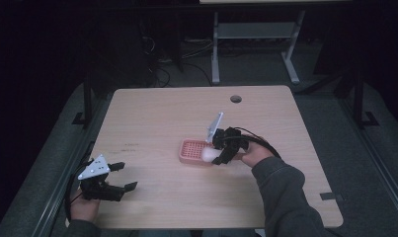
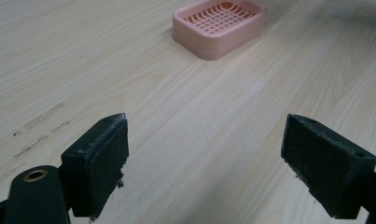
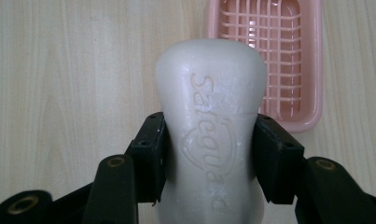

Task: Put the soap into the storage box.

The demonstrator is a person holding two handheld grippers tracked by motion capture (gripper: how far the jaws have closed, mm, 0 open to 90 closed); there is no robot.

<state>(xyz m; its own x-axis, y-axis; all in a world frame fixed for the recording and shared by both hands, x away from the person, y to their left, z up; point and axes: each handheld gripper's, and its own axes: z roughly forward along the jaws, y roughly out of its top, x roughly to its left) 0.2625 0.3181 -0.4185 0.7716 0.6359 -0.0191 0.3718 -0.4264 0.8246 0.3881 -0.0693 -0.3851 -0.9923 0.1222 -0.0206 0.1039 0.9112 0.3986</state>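
Observation:
A white bar of soap (image 3: 209, 112) with raised lettering is clamped between the black jaws of my right gripper (image 3: 209, 154). In the high view the soap (image 1: 210, 155) hangs at the right end of a pink slotted soap dish (image 1: 192, 150), with the right gripper (image 1: 220, 154) just beside the dish. The dish (image 3: 279, 56) lies under and beyond the soap, its grid bare. My left gripper (image 1: 127, 177) rests near the table's front left corner with its jaws wide apart. Between the left gripper's (image 2: 204, 163) pads there is bare wood, and the dish (image 2: 218, 25) lies farther off.
The light wooden table (image 1: 152, 113) has a round cable hole (image 1: 235, 98) near its far edge. A dark mark (image 1: 331, 196) sits at the front right corner. Legs of another desk (image 1: 215, 49) stand on the floor behind.

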